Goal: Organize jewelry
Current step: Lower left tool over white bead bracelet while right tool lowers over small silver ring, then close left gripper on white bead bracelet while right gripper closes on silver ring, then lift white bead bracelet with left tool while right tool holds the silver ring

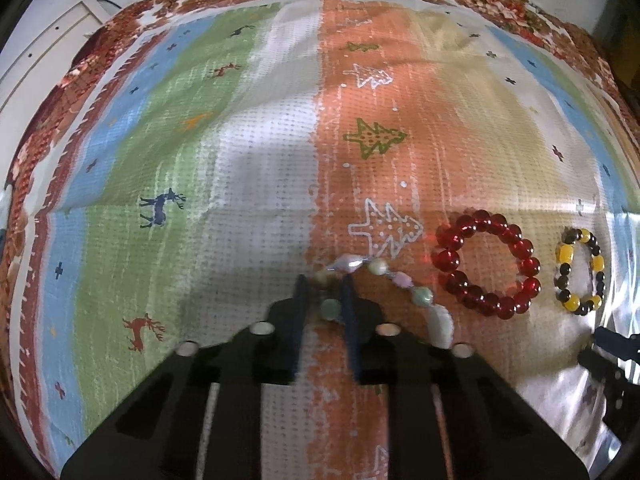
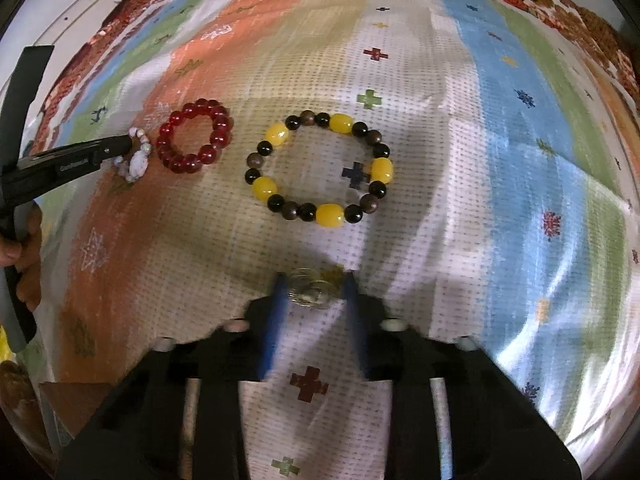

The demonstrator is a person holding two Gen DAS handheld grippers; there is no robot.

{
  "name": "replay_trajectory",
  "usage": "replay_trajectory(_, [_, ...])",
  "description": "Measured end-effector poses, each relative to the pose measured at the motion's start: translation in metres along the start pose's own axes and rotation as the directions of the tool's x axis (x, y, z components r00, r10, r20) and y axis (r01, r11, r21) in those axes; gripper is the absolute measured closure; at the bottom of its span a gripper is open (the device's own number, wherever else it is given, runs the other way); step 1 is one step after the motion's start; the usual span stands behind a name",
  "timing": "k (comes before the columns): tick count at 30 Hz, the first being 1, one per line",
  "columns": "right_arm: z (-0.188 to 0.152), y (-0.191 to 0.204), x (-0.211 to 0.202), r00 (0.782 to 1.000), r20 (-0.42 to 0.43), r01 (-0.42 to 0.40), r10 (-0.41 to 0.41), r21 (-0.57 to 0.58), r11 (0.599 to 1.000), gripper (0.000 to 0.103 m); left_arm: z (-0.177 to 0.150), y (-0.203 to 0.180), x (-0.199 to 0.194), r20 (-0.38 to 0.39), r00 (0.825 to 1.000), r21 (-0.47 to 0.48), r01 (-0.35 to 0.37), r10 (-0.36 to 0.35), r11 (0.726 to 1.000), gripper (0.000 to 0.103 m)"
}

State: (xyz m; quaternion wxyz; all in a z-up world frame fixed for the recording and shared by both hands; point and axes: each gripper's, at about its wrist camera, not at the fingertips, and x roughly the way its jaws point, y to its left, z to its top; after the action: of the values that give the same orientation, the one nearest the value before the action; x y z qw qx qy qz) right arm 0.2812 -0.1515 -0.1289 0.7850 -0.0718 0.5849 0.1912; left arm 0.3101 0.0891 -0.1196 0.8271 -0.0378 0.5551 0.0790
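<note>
Here, left tool [image 1: 324,280] clamped on pastel bracelet [image 1: 420,296], right tool [image 2: 314,278] pinching gold ring [image 2: 310,290], seen only from right wrist.

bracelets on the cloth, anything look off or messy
Nothing damaged or spilled. The red bead bracelet and the yellow-and-dark bead bracelet lie flat as neat rings, side by side. Only the pale stone bracelet is not flat: it trails in a curved line from the left gripper.

Striped patterned cloth [image 1: 248,128] over table
</note>
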Motion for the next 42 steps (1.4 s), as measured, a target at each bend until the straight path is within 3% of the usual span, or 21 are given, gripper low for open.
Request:
replay_trajectory(13, [-0.006,0.003,-0.009,1.0,0.011,-0.023,0.024,-0.013,1.0,0.087,-0.002,-0.008,-0.026,0.032,0.994,0.013,0.103,-0.103,0.995,0.093])
replay_trajectory(18, [-0.007,0.01,-0.022,0.998,0.052,-0.031,0.032,-0.025,0.999,0.087,-0.009,-0.015,-0.045,0.054,0.989,0.026,0.134,-0.135,0.991,0.093])
replay_trajectory(28, [-0.013,0.019,-0.039,0.996,0.089,-0.021,0.024,-0.036,0.999,0.087,-0.021,-0.027,-0.07,0.094,0.985,0.072,0.142,-0.148,0.987,0.093])
replay_trajectory(42, [-0.023,0.024,-0.068,0.98,0.189,-0.049,0.055,-0.033,0.998,0.087,-0.036,-0.029,-0.104,0.137,0.971,0.066,0.19,-0.198,0.98,0.093])
